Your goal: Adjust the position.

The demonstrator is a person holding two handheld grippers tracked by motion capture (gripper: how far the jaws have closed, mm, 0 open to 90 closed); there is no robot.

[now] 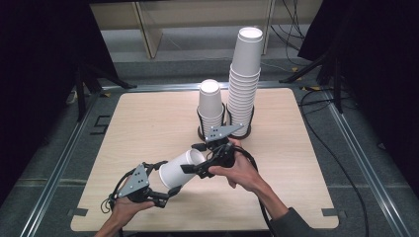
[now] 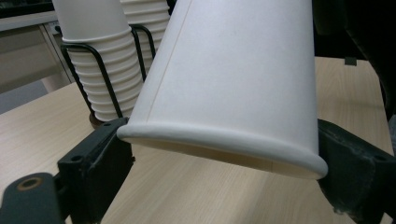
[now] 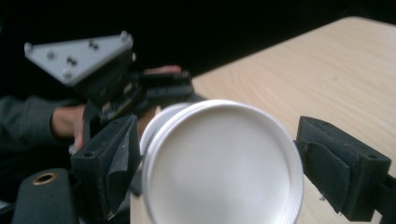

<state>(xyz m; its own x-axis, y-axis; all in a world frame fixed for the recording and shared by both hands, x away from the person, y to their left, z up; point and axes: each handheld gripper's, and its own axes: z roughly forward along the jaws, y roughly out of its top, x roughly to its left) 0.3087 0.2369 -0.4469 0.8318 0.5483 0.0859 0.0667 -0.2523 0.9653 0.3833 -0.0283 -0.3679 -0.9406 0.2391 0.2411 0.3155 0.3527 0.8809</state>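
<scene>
Above the near half of the table (image 1: 148, 113), a white paper cup (image 1: 180, 168) lay tilted between the two grippers, long axis running from the left gripper (image 1: 165, 193) at its wide rim up to the right gripper (image 1: 193, 158) at its base. Both pinched it, the left across the rim, squashing it oval. Whether one cup or a nested pair was hard to make out.

no text, label, brand, number or sign can be read anywhere. the cups (image 1: 180, 168) are plain white. the table (image 1: 148, 123) is bare pale wood.
</scene>
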